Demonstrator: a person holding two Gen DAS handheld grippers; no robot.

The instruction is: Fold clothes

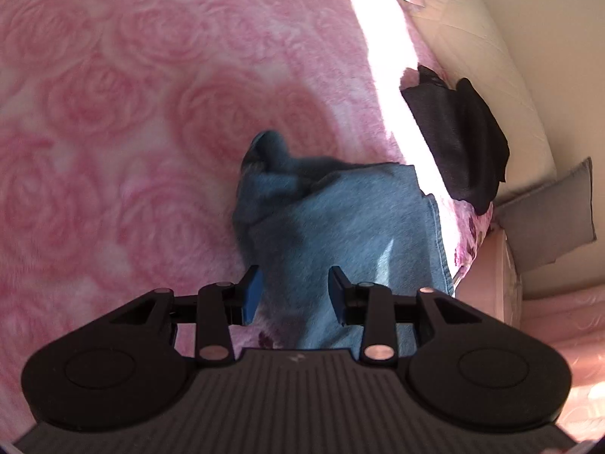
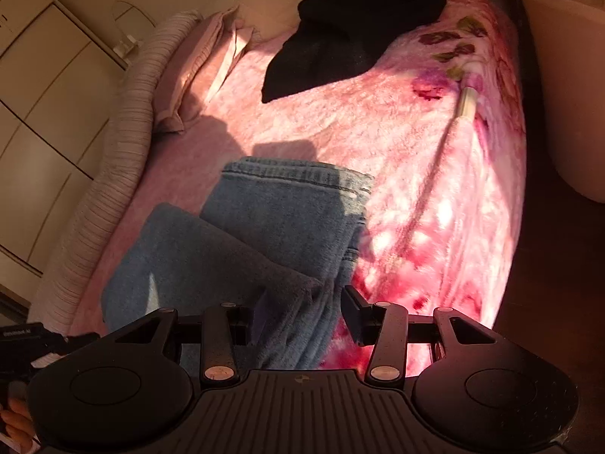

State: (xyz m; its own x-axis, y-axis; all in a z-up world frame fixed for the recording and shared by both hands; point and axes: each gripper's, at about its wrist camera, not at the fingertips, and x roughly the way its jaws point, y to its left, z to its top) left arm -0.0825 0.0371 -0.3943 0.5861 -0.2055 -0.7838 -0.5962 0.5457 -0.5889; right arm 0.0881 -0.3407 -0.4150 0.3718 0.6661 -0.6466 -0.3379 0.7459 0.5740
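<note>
Folded blue jeans (image 1: 332, 219) lie on a pink rose-patterned blanket (image 1: 113, 113). In the right wrist view the jeans (image 2: 264, 234) show two stacked layers with a hemmed edge at the far side. My left gripper (image 1: 295, 293) is open just above the near part of the jeans, blue pads apart, and the denim under the gap is not pinched. My right gripper (image 2: 307, 316) is open too. Its fingers straddle the near folded edge of the jeans where they meet the blanket (image 2: 416, 189). A black garment (image 1: 457, 136) lies beyond the jeans, also seen as a dark heap (image 2: 351, 26).
A sunlit strip crosses the bed. A grey cushion (image 1: 548, 219) stands beyond the bed's edge. Pink pillows (image 2: 204, 68) and a striped bed border (image 2: 124, 143) lie on the left, cream cupboards (image 2: 45, 94) behind. A pale tub (image 2: 567, 75) stands at the right. A person's fingers (image 2: 15, 416) show at the lower left.
</note>
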